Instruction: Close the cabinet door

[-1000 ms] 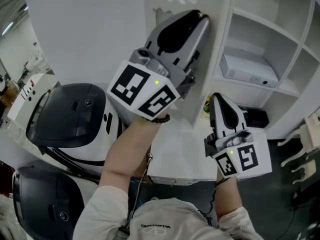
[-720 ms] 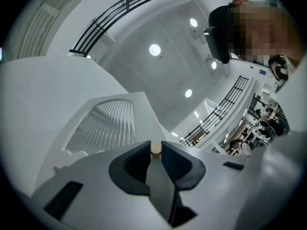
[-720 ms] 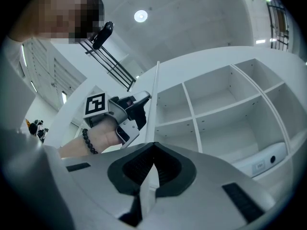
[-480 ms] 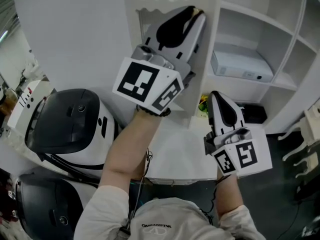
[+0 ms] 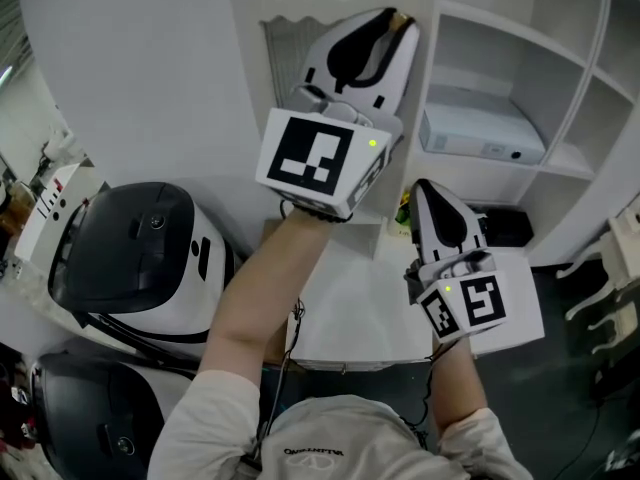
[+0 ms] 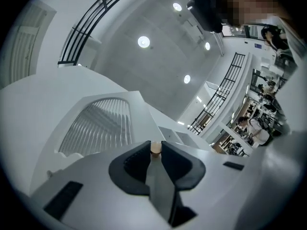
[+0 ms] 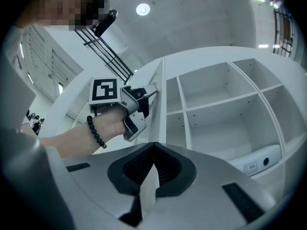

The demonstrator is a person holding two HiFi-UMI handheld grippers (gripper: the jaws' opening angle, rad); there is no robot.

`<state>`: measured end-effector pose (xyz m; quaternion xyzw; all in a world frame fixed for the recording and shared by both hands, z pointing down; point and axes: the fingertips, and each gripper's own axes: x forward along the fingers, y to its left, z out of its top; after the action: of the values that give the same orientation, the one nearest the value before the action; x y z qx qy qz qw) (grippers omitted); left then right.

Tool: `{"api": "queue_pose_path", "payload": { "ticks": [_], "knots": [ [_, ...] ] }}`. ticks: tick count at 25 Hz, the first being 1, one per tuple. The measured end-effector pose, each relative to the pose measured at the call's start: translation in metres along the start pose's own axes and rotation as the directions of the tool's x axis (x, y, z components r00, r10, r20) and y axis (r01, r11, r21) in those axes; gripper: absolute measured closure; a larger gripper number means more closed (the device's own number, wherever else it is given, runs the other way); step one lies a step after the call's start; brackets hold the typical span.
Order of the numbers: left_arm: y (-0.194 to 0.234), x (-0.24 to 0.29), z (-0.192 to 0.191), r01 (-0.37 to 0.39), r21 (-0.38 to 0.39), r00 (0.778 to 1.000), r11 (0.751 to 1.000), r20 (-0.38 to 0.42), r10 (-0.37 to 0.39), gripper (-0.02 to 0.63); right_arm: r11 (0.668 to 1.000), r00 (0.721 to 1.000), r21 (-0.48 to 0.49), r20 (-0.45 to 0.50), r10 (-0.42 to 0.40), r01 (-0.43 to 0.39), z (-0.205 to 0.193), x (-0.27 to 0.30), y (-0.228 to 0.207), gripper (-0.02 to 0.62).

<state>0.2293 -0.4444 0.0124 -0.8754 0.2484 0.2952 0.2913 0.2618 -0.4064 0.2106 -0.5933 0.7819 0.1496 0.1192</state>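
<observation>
The white cabinet door [image 5: 300, 68] has a slatted panel and stands partly open, hinged left of the open shelves [image 5: 520, 58]. My left gripper [image 5: 398, 18] is raised to the door's free edge. In the left gripper view its jaws [image 6: 156, 146] are shut on a small tan door knob [image 6: 156, 148], with the slatted panel [image 6: 103, 128] just beyond. My right gripper [image 5: 426, 190] hangs lower, in front of the cabinet, shut with nothing in it. The right gripper view shows its closed jaws [image 7: 153, 145] pointing at the door's edge [image 7: 161, 104] and at the left gripper [image 7: 136, 110].
A white box [image 5: 480, 133] lies on a middle shelf and a black item [image 5: 510, 230] on the one below. Two black-and-white domed machines [image 5: 140, 253] stand at the left. A white tabletop [image 5: 350, 308] lies under my arms.
My left gripper has swung right with the knob, and the door's free edge has moved closer to the shelves. The right gripper has hardly moved.
</observation>
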Motion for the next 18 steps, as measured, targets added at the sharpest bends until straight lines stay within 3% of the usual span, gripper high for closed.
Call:
{"api": "queue_pose_path", "payload": {
  "ticks": [18],
  "knots": [
    [0.000, 0.033, -0.034, -0.005, 0.089, 0.999, 0.996, -0.048, 0.009, 0.532, 0.999, 0.998, -0.036, -0.039, -0.040, 0.039, -0.028, 0.037, -0.040, 0.584]
  ]
}}
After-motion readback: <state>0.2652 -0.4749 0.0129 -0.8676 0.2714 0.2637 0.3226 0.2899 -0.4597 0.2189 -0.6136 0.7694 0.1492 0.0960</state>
